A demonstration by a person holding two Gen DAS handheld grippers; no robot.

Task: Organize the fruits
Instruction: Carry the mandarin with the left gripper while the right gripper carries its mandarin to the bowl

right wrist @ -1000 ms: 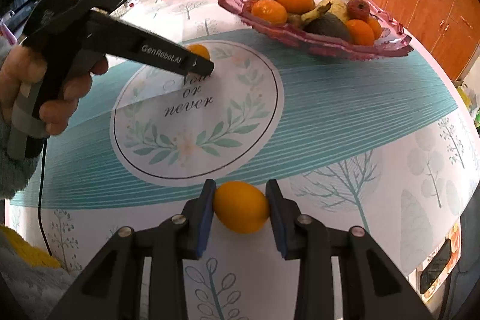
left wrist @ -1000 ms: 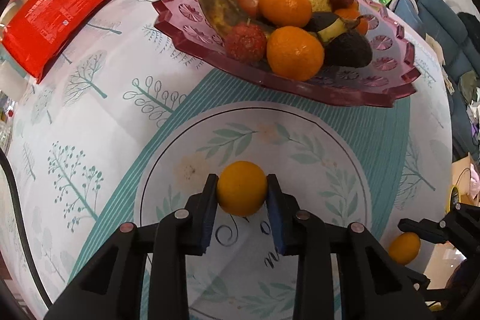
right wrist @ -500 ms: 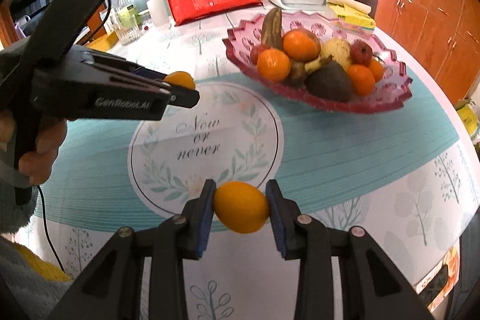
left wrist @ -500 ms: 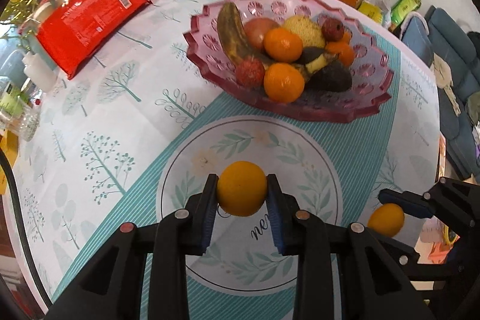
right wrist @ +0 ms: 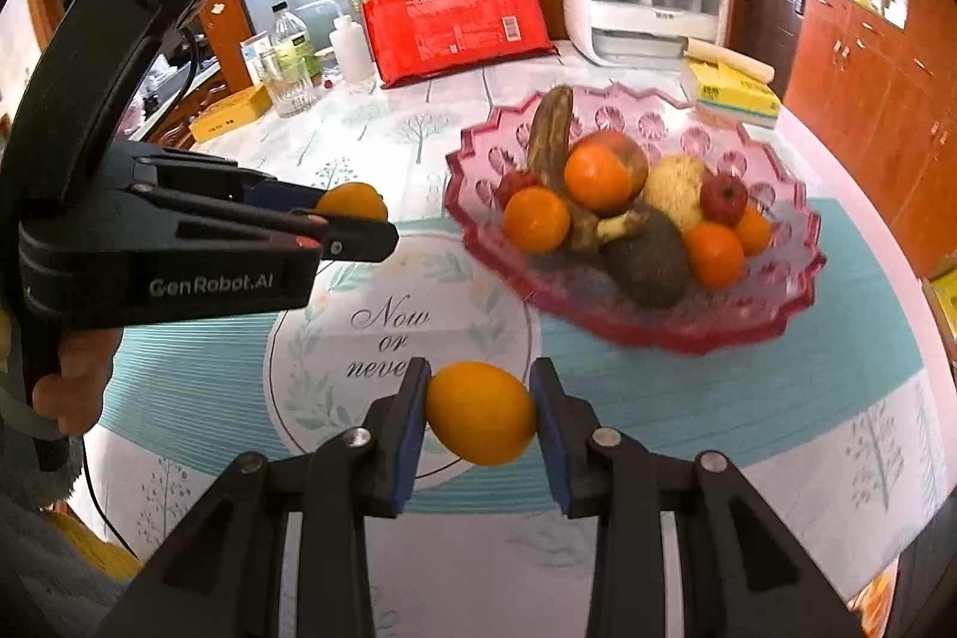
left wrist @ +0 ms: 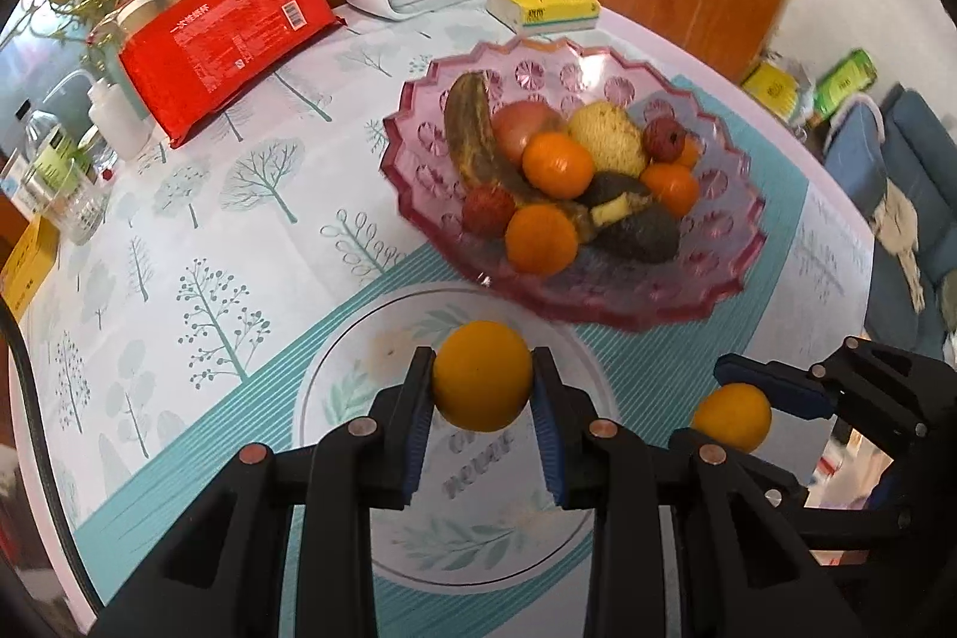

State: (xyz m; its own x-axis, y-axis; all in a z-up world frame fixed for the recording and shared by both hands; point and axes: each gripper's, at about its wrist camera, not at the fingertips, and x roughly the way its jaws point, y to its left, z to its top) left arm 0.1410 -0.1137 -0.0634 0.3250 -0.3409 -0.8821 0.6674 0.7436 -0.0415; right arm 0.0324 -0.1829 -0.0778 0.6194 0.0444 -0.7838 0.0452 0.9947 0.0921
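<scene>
The scalloped pink glass fruit bowl (left wrist: 741, 231) already holds a browned banana, tangerines, lychees and an avocado. The left gripper (left wrist: 482, 420) pinches one round yellow-orange citrus fruit (left wrist: 482, 382) and the right gripper (right wrist: 480, 423) pinches another oval one (right wrist: 480, 412), both above the patterned tablecloth (left wrist: 251, 243), short of the bowl. Judging by this, only these two remain to be placed.

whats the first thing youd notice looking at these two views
Each hand-held gripper is shut on a yellow-orange fruit: the left hand-held gripper on a round fruit, the right hand-held gripper on a more oval fruit, both above the tablecloth's "Now or never" circle. Behind them sits a pink scalloped bowl heaped with oranges, a browned banana and a dark avocado.
</scene>
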